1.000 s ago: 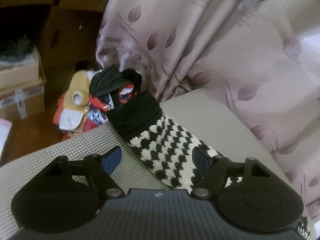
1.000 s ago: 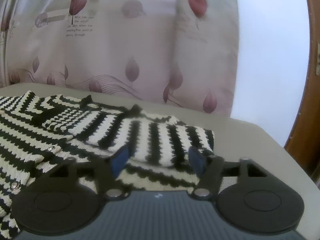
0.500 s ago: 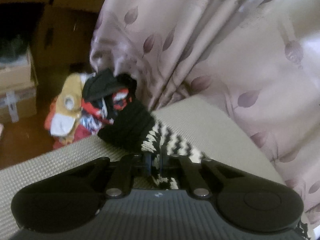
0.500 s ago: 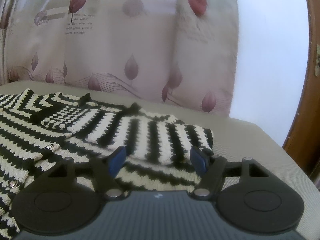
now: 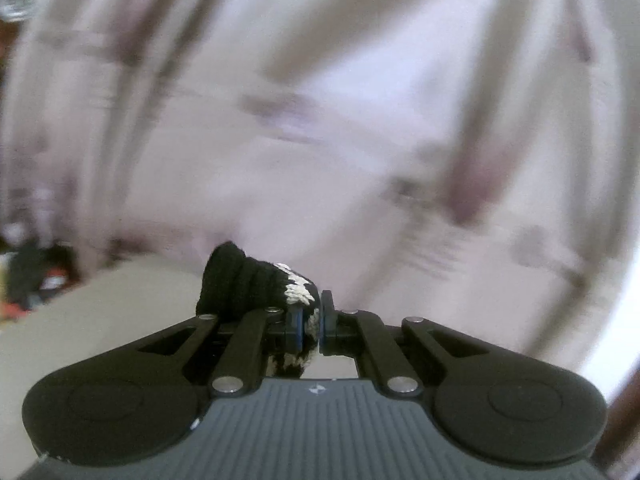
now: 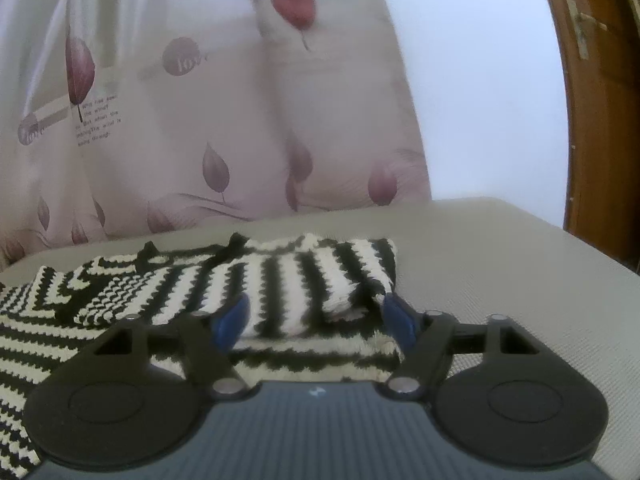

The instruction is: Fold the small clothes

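The left hand-held gripper [image 5: 309, 326] is closed tight on the sleeve [image 5: 256, 292] of a black-and-cream knitted sweater [image 6: 280, 280], the black cuff bunched above its left finger and a cream-and-black patch pinched between the blue pads [image 5: 296, 328]. The sleeve end is lifted clear of the beige surface [image 5: 120, 304], with a heavily blurred pale curtain [image 5: 320, 120] filling the rest of the left wrist view; a dark pile of clothes [image 5: 36, 276] shows at the far left edge, too blurred to make out.

The right hand-held gripper [image 6: 316, 322] sits wide open and holds nothing, its blue-tipped fingers [image 6: 234, 320] low over the near edge of the sweater. The sweater lies flat on the beige surface [image 6: 500, 264], partly folded, a striped panel laid over the zigzag body that spreads toward the left. Behind it hangs a pink curtain [image 6: 180, 140] printed with dark red leaves, a wooden door frame [image 6: 592, 100] to the right
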Motion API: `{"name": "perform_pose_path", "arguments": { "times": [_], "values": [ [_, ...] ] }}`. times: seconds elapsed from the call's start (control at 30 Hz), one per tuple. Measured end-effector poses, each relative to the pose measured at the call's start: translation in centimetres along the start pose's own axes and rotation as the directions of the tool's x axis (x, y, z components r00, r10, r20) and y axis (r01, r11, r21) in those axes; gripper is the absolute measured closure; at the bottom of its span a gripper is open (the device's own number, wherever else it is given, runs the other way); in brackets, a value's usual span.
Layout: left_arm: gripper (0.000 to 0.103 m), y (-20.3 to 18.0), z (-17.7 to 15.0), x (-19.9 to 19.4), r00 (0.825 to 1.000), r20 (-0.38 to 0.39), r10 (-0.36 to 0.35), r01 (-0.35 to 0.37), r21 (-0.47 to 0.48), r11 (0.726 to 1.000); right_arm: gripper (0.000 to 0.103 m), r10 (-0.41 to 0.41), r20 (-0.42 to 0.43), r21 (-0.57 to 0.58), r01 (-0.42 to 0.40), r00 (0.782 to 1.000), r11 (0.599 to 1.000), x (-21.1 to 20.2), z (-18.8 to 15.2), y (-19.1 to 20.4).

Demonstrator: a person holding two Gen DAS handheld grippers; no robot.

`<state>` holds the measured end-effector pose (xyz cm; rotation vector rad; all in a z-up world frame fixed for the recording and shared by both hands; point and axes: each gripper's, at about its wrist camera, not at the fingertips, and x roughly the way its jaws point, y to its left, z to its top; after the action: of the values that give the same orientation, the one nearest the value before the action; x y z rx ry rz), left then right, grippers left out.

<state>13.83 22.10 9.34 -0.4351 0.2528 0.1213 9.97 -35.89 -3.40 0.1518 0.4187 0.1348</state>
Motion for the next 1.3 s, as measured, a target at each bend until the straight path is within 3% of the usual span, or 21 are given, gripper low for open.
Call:
{"name": "perform_pose_path", "arguments": {
  "times": [0.1, 0.33, 0.53, 0.63, 0.73, 0.8, 0.87, 0.97, 1.07, 1.17, 1.23, 1.3],
  "values": [
    [0.097, -6.2, -1.5, 1.4, 0.994, -0.061, -0.092, 0.094, 0.036, 0.995, 0.026, 0.008, 0.015, 0.007, -0.008, 1.000, 1.000, -0.3, 0.0, -0.1],
    [0.097, -17.9, -8.0, 5.9, 0.953, -0.206, -0.224, 0.248, 0.102, 0.963, 0.026, 0.033, 0.052, 0.096, -0.038, 0.998, 0.995, -0.9, 0.0, -1.6],
    [0.097, -24.8, -15.3, 10.0, 0.903, -0.340, -0.262, 0.325, 0.144, 0.934, 0.026, 0.056, 0.078, 0.155, -0.067, 0.995, 0.986, -1.2, -0.2, -2.6],
    [0.097, -26.4, -18.8, 11.3, 0.876, -0.399, -0.270, 0.357, 0.161, 0.920, 0.026, 0.067, 0.083, 0.174, -0.081, 0.994, 0.981, -1.3, -0.3, -2.9],
    [0.095, -27.5, -21.9, 12.3, 0.828, -0.472, -0.302, 0.426, 0.181, 0.886, 0.026, 0.077, 0.091, 0.190, -0.093, 0.993, 0.977, -1.4, -0.4, -3.2],
    [0.078, -27.7, -23.4, 12.2, 0.815, -0.487, -0.314, 0.459, 0.211, 0.863, 0.026, 0.083, 0.093, 0.199, -0.100, 0.992, 0.975, -1.4, -0.5, -3.3],
    [0.030, -27.9, -24.0, 12.0, 0.796, -0.502, -0.339, 0.494, 0.215, 0.842, 0.026, 0.087, 0.096, 0.212, -0.106, 0.992, 0.972, -1.5, -0.5, -3.6],
    [0.000, -27.2, -23.8, 10.2, 0.796, -0.418, -0.437, 0.546, 0.184, 0.818, 0.025, 0.090, 0.101, 0.233, -0.112, 0.991, 0.966, -1.6, -0.6, -3.9],
    [0.000, -27.5, -23.2, 8.6, 0.791, -0.375, -0.483, 0.586, 0.237, 0.775, 0.024, 0.091, 0.102, 0.243, -0.113, 0.991, 0.964, -1.5, -0.7, -4.1],
    [0.000, -26.4, -22.5, 7.7, 0.797, -0.367, -0.479, 0.578, 0.235, 0.782, 0.023, 0.085, 0.101, 0.240, -0.107, 0.991, 0.965, -1.6, -0.7, -4.0],
    [0.000, -24.6, -22.0, 7.2, 0.821, -0.342, -0.457, 0.546, 0.233, 0.805, 0.023, 0.082, 0.100, 0.238, -0.104, 0.992, 0.966, -1.7, -0.7, -4.0],
    [0.000, -21.8, -21.4, 6.2, 0.864, -0.305, -0.400, 0.478, 0.254, 0.841, 0.023, 0.090, 0.078, 0.230, -0.106, 0.993, 0.967, -1.5, -0.3, -3.8]
  ]
}}
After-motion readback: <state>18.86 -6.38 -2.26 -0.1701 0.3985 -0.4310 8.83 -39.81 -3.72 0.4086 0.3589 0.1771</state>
